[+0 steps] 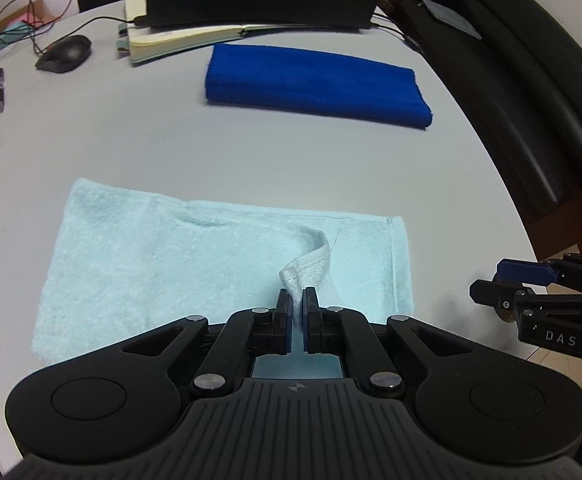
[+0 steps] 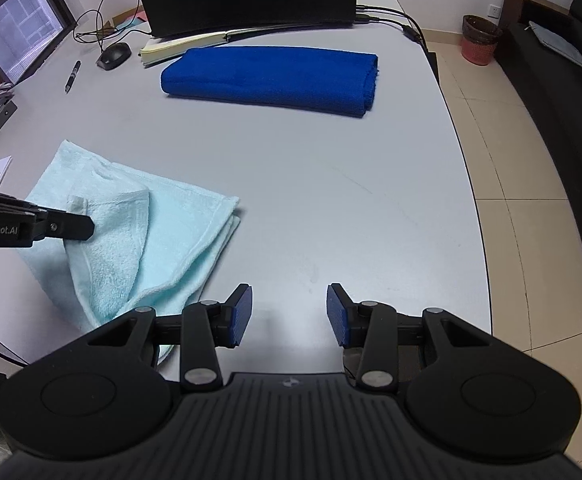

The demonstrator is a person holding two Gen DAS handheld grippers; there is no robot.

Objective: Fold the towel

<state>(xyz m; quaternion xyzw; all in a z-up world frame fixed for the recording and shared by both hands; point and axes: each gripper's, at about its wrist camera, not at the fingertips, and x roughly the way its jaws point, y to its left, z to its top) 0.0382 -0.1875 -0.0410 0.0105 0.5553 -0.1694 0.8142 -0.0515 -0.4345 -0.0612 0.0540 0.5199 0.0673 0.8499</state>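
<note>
Towel (image 1: 139, 264) corner sits pinched in the left hand-held gripper (image 1: 299, 308) above the bench (image 1: 251, 152); the right hand-held gripper (image 2: 289, 314), near right, is spread wide, empty.

Cloth on a smooth matt worktop

Pale towel (image 1: 139, 264) is looped, fuzzy terry; blue towel (image 2: 275, 76) a denser, plush cloth. Worktop (image 2: 331, 200) is smooth matt grey; left tool (image 1: 299, 308) matt black plastic with shiny metal rivets.

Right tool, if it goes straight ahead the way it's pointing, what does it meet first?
Probably bare table: the open right tool points over empty grey surface. Farther along lies the blue towel. Depth is unclear. The light towel lies off to its left.
</note>
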